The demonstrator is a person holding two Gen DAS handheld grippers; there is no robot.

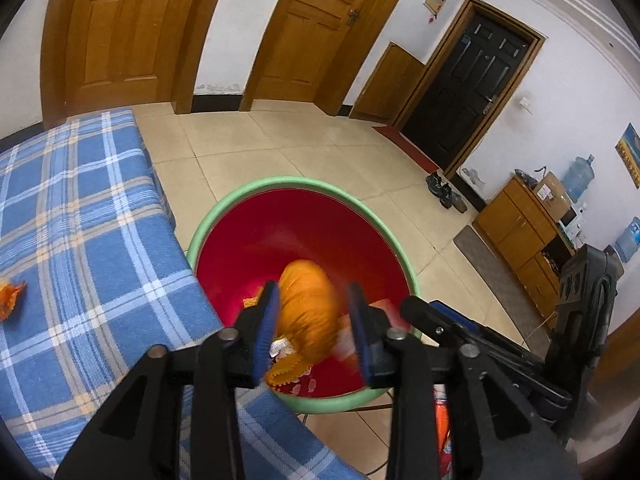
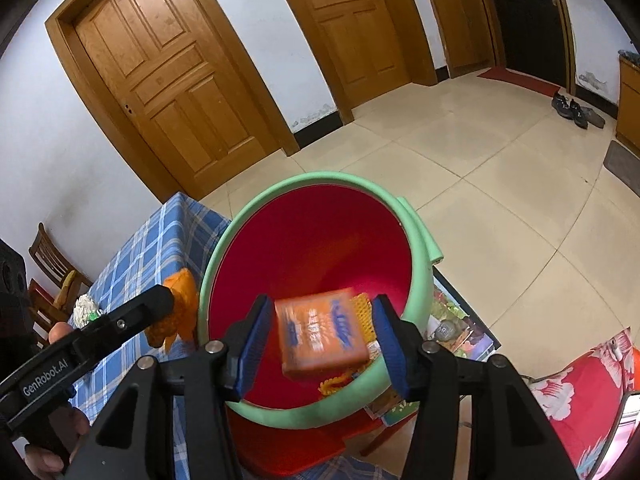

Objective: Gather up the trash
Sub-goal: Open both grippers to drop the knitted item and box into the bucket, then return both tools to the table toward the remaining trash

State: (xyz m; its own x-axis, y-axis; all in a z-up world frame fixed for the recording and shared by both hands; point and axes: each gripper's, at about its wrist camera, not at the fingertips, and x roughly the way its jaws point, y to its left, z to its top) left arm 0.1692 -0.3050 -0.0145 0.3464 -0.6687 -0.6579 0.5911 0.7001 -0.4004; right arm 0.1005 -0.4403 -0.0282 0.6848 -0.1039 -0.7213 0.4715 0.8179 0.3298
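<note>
Left gripper (image 1: pixel 314 320) fills the bottom of its own view, blue pads parted, with a blurry orange foam-net wad (image 1: pixel 306 312) in the gap. I can't see the pads pressing on it, so it looks released, right over the red bucket (image 1: pixel 256 240) with the green rim. More scraps lie at the bucket's bottom. At 9 o'clock another orange scrap (image 1: pixel 11 296) sits on the blue plaid tablecloth (image 1: pixel 80 220). The other gripper's black frame pokes in at 4 o'clock.

Over in the right wrist view, the right gripper (image 2: pixel 320 340) is nearest, jaws spread, with a blurred orange packet (image 2: pixel 320 332) with blue lettering between the pads; there's daylight on both sides, so it isn't clamped. It's above the same bucket's mouth, with yellow netting (image 2: pixel 362 314) just behind it. At 9 o'clock the left gripper shows beside the orange wad at the bucket's rim, a hand (image 2: pixel 56 432) on its handle.
</note>
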